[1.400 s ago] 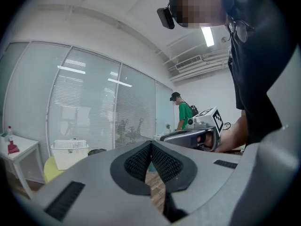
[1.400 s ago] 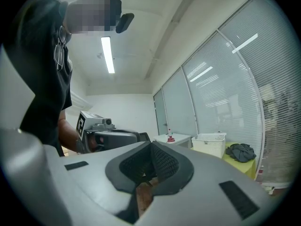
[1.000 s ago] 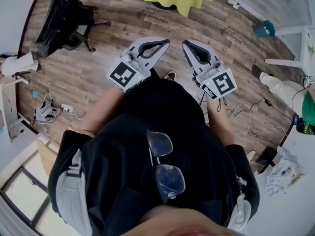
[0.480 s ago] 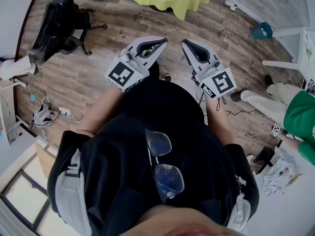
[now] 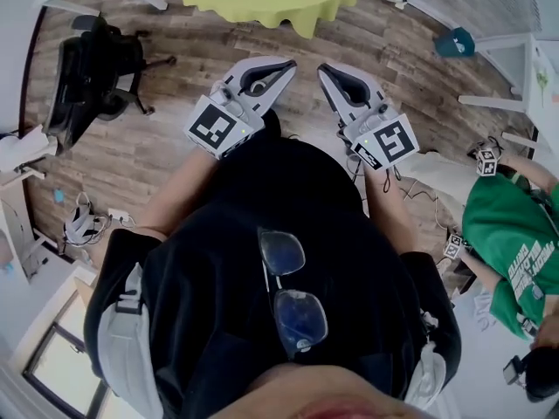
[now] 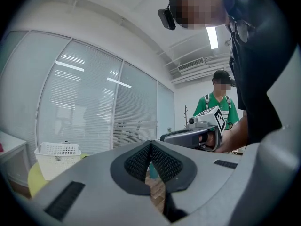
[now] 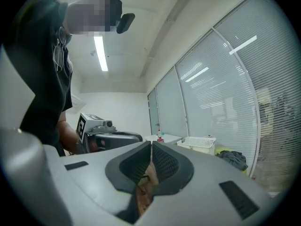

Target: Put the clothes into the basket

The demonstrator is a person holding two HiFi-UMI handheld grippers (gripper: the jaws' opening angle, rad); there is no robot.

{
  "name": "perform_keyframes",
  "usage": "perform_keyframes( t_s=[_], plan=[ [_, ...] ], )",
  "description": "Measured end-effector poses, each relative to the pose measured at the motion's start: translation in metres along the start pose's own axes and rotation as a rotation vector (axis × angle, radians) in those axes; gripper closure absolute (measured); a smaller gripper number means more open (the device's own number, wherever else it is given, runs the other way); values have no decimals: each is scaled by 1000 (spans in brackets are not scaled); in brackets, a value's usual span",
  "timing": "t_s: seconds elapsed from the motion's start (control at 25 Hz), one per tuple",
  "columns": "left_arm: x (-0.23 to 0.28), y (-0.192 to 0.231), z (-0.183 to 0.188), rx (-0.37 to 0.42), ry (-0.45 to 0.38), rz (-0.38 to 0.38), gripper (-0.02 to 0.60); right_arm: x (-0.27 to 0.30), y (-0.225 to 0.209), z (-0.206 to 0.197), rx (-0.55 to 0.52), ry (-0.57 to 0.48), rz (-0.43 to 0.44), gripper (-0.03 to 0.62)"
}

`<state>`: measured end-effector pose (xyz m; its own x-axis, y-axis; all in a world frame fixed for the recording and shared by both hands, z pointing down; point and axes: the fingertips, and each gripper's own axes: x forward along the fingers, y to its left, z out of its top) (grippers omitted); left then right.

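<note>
My left tool [image 6: 150,147] and right tool [image 7: 151,147] are both pinched closed, empty. Unless I spread them, I'd likely just shove the dark garment [image 7: 233,158] near the white basket [image 7: 200,143].

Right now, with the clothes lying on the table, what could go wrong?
Loose cables on the floor could trip the wearer. The person in green stands close at the right; an elbow could bump them. Left gripper and right gripper are shut, so they might shove the dark clothes, not grasp.
</note>
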<state>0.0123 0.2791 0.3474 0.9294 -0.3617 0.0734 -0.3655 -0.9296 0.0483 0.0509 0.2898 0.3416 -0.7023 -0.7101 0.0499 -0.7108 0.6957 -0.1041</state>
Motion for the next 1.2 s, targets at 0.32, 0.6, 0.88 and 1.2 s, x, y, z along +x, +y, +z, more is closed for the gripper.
perform_keyframes(
  t_s=[0.32,0.6,0.88,1.2],
  plan=[
    [24,63,10,-10,-24,-47,571,53,-40,8,3,13,-31,565],
    [32,117,12,-18,-24,-73,571,100,-67,12,9,29,-48,565],
    [36,165,15,-24,-38,-103,572,145,-88,14,7,46,-79,565],
    [40,206,14,-27,-37,-129,571,179,-111,13,15,49,-122,565]
  ],
)
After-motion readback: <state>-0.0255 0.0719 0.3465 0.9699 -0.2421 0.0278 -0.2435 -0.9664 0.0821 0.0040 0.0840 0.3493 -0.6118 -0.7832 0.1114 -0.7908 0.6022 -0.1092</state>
